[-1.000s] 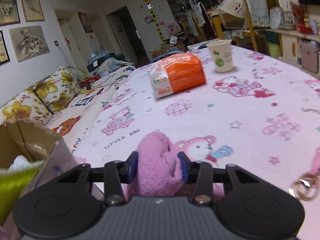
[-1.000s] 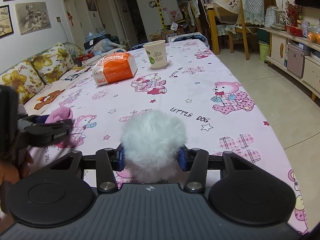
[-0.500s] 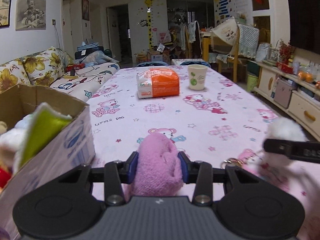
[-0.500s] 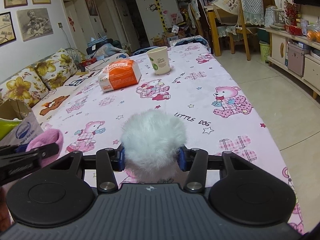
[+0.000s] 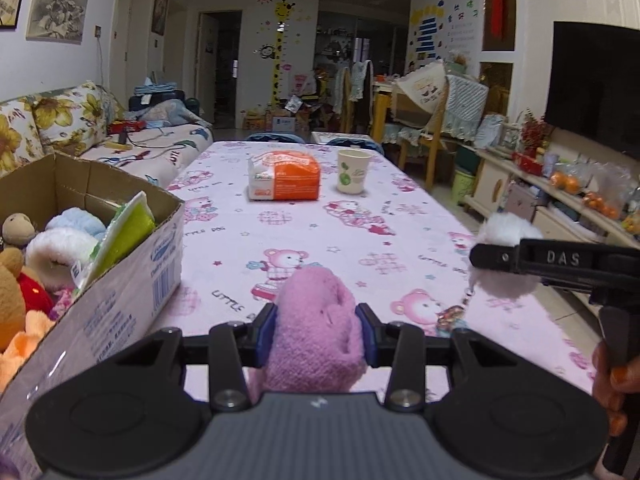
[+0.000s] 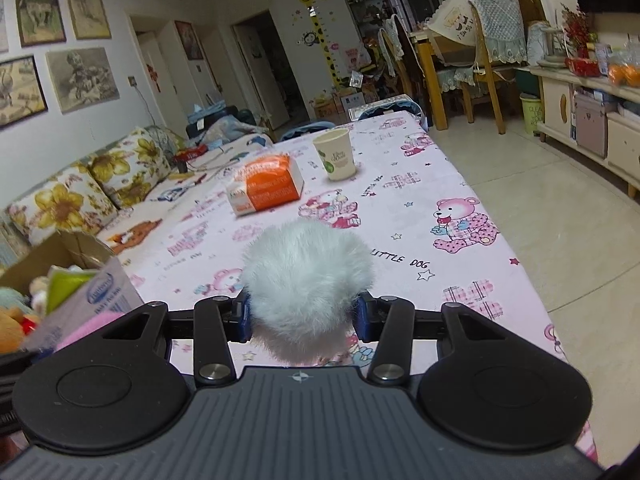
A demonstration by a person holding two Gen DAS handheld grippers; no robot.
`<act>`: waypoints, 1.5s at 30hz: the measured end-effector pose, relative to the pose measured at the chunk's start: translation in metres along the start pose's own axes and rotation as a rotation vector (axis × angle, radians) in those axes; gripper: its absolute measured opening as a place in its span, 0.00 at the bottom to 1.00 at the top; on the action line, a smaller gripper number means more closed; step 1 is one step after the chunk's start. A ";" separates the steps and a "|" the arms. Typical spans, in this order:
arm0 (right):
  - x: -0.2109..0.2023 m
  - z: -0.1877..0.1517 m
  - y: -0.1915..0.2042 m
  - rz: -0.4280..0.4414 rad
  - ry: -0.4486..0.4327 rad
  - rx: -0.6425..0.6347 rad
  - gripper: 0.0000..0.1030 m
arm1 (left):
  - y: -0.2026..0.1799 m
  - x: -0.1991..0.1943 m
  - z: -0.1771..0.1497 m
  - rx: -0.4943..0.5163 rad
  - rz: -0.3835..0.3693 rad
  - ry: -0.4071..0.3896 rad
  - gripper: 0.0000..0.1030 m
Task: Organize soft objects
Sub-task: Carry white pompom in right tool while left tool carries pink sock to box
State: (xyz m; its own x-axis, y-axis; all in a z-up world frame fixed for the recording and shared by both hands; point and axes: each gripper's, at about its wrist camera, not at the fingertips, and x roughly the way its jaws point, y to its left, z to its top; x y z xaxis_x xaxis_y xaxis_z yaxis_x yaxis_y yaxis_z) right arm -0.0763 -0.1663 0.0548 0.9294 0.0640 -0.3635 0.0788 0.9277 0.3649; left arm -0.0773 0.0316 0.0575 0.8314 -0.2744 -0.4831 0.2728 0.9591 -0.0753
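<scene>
So the pink plush piece [image 5: 318,332] is pinched between the fingers of the left gripper [image 5: 319,334], lifted off the bench [image 5: 400,216] and sitting at about 6 o'clock in the left wrist view. It's squished in from both sides and bulges up over the pads, so it looks like a decent grip. Fabric like that gives a lot, so holding it mid-body makes sense.

Over at 3 o'clock from there, the right gripper [image 6: 303,314] has its fingers closed on a white fluffy pom-pom [image 6: 306,288]. In the left view a little keychain bit [image 5: 452,314] dangles under it, near the cloth; I can't tell if it touches.

The cardboard box [image 5: 120,280] is at 9 o'clock, on the bench's left edge, top open. It's already stuffed with soft stuff: a brown bear [image 5: 10,292], a white and blue fuzzy thing [image 5: 64,240], a green-and-white pad [image 5: 124,228] leaning on the near wall. My guess is both handfuls are headed in there, and the pink one is closer, just beside the box corner.

Further out at 12 o'clock there's an orange tissue pack [image 5: 285,179] and a paper cup [image 5: 353,171], well apart from the action. Neither looks like part of the sorting.
</scene>
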 end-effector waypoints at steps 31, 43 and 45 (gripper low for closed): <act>-0.033 0.005 0.041 0.067 -0.048 0.023 0.55 | 0.057 -0.052 0.030 -0.115 -0.100 -0.153 0.40; -0.010 0.020 0.088 0.263 -0.020 -0.030 0.55 | 0.111 -0.073 0.038 -0.231 -0.017 -0.241 0.40; -0.002 0.025 0.099 0.304 -0.012 -0.031 0.55 | 0.125 -0.076 0.039 -0.263 0.013 -0.256 0.40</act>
State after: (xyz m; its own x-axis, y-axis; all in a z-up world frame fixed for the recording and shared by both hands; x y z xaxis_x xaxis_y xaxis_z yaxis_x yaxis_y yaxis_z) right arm -0.0614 -0.0838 0.1125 0.9130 0.3360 -0.2315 -0.2143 0.8777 0.4287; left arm -0.0876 0.1693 0.1187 0.9373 -0.2382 -0.2544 0.1549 0.9386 -0.3083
